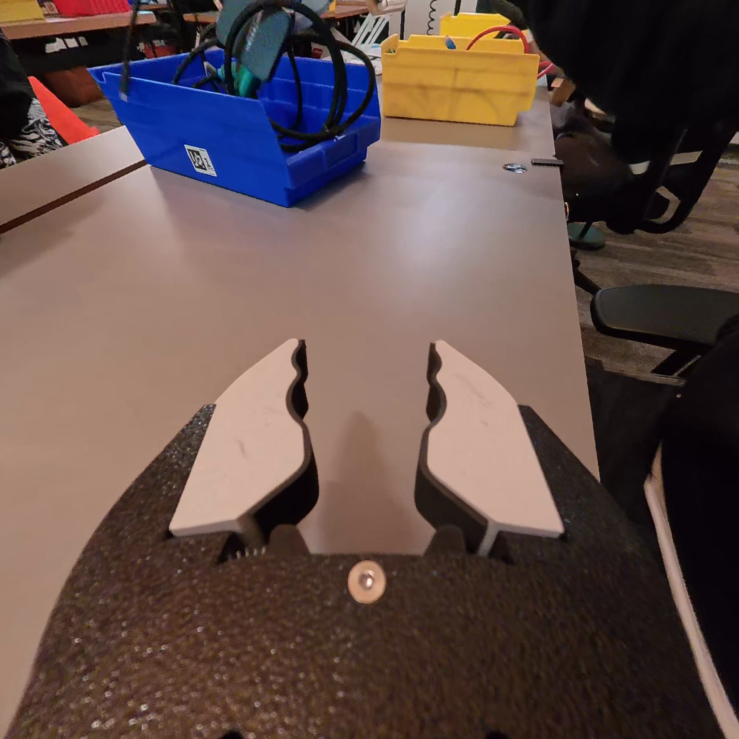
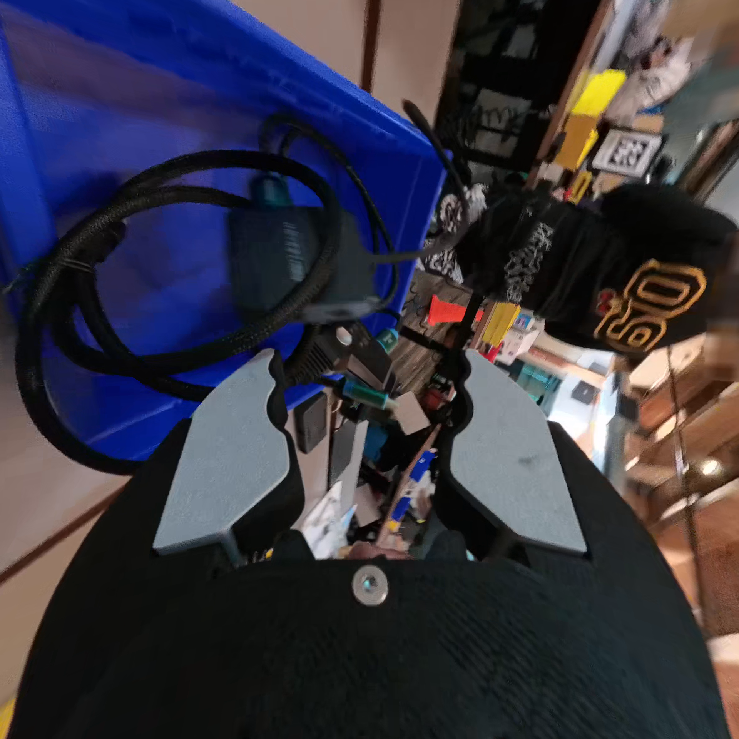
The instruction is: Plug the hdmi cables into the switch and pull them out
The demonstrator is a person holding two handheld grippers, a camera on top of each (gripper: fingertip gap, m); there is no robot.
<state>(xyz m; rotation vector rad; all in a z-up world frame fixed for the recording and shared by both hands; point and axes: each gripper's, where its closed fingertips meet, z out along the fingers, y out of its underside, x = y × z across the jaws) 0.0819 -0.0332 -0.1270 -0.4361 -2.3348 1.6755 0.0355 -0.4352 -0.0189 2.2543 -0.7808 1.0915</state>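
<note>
A blue bin (image 1: 224,136) stands at the far side of the grey table (image 1: 280,280). It holds a dark grey switch (image 1: 260,44), looped black braided HDMI cables (image 1: 336,100) and teal plugs (image 1: 240,80). My left gripper (image 1: 368,348) is open and empty, low over the bare table, well short of the bin. The right wrist view is rolled and blurred; it shows the bin (image 2: 160,80), the switch (image 2: 272,256) and the cables (image 2: 80,280). My right gripper (image 2: 370,360) is open. A black HDMI plug (image 2: 360,352) and a teal plug (image 2: 366,398) show just past its fingertips, untouched.
A yellow bin (image 1: 456,88) with red and blue wires stands to the right behind the blue bin. A small black part (image 1: 546,162) lies near the table's right edge. A black chair (image 1: 660,312) stands beside that edge. A black cap (image 2: 620,280) shows in the right wrist view.
</note>
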